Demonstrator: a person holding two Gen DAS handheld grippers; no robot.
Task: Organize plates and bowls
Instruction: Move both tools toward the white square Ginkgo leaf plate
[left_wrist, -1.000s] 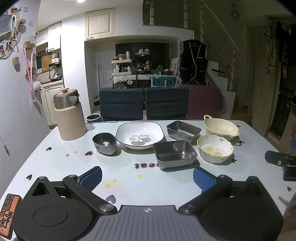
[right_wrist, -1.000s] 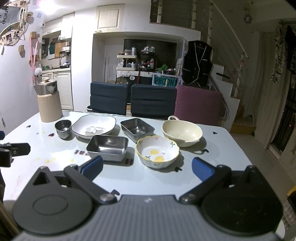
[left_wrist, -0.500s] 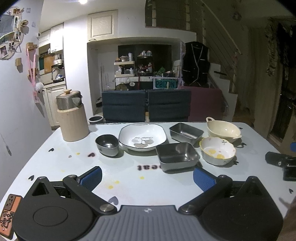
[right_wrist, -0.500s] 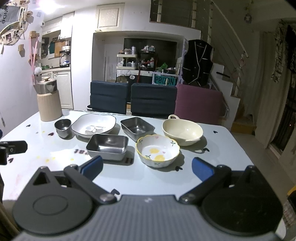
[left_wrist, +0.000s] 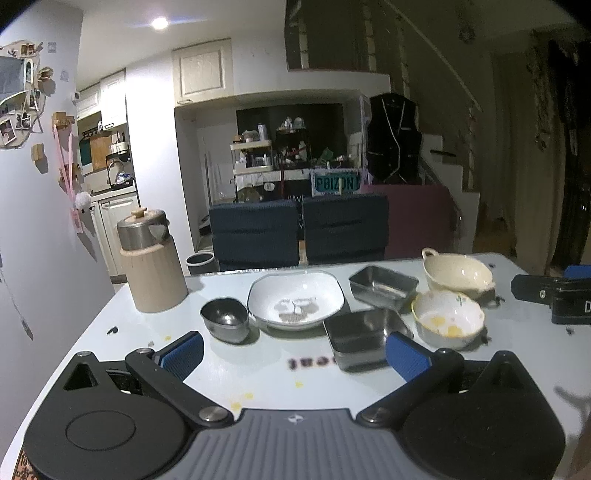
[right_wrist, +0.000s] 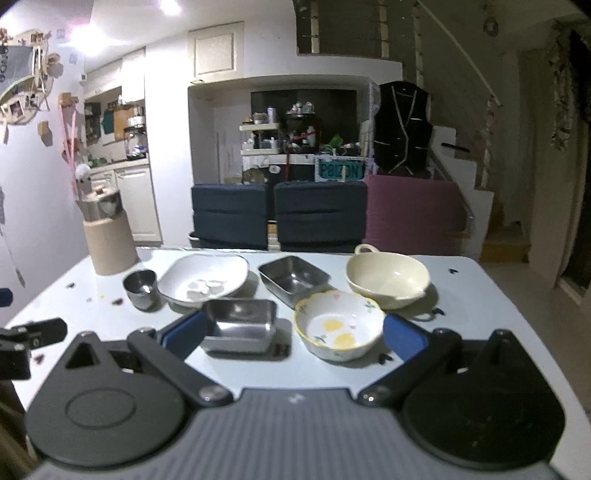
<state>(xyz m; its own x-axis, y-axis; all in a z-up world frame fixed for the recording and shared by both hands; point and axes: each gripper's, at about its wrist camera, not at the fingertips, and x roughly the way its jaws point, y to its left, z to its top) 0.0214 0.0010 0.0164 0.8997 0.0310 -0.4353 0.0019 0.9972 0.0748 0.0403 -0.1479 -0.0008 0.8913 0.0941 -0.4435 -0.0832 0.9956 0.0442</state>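
Note:
On the white table (left_wrist: 122, 321) stand a small steel bowl (left_wrist: 225, 319), a white square plate (left_wrist: 295, 301), two steel trays, near (left_wrist: 364, 334) and far (left_wrist: 382, 286), a flowered bowl (left_wrist: 447, 319) and a cream handled bowl (left_wrist: 458, 273). The right wrist view shows the same: steel bowl (right_wrist: 140, 288), plate (right_wrist: 205, 278), near tray (right_wrist: 240, 325), far tray (right_wrist: 293, 278), flowered bowl (right_wrist: 340, 328), cream bowl (right_wrist: 388, 278). My left gripper (left_wrist: 295, 352) is open and empty in front of the plate and near tray. My right gripper (right_wrist: 293, 334) is open and empty, close to the near tray and flowered bowl.
A wooden canister with a steel lid (left_wrist: 151, 262) stands at the table's far left. Two dark blue chairs (left_wrist: 295, 230) and a maroon one (right_wrist: 410, 212) line the far side. The right gripper's side shows at the left wrist view's right edge (left_wrist: 554, 295).
Both grippers have moved forward toward the dishes, which now look larger and closer. The dishes have not moved. Both grippers stay open.

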